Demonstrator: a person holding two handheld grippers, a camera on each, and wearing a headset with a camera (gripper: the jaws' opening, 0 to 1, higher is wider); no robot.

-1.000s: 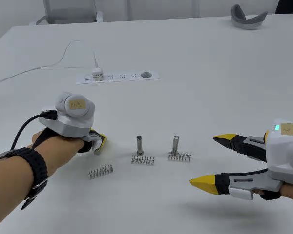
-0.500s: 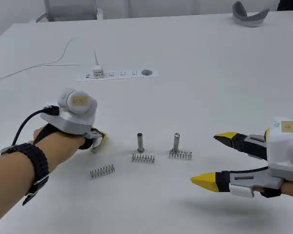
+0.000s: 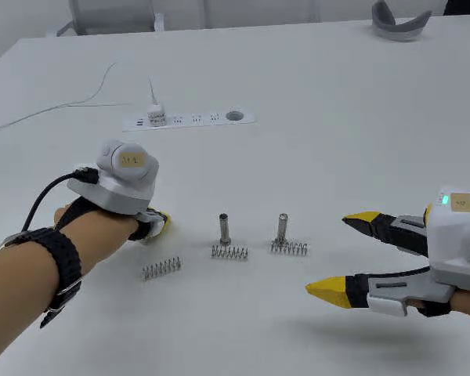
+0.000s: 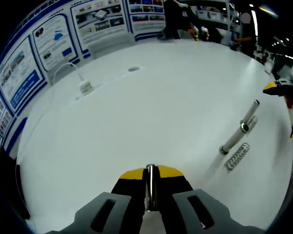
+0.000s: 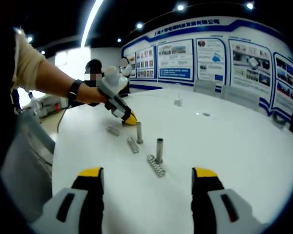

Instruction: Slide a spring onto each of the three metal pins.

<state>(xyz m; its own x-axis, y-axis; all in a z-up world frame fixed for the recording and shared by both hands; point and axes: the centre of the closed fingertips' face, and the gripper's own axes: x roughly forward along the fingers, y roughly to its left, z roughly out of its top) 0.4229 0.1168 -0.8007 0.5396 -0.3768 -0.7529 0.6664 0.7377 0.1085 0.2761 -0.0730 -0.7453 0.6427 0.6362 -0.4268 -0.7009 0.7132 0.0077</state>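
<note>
My left gripper (image 3: 155,224) rests low on the white table (image 3: 313,141), left of the parts, shut on a metal pin (image 4: 150,184) that stands between its yellow jaws. Two other pins (image 3: 225,229) (image 3: 282,227) stand upright mid-table. A spring lies in front of each, one (image 3: 229,252) by the left pin and one (image 3: 288,248) by the right. A third spring (image 3: 160,269) lies loose near my left gripper (image 5: 128,117). My right gripper (image 3: 343,256) hovers open at the right, apart from everything. In the right gripper view the pins (image 5: 139,132) (image 5: 159,150) stand ahead of it.
A white power strip (image 3: 189,121) with a plugged adapter and cable lies farther back. At the far right corner sits a grey curved object (image 3: 399,23). A chair (image 3: 113,16) stands behind the table's far edge.
</note>
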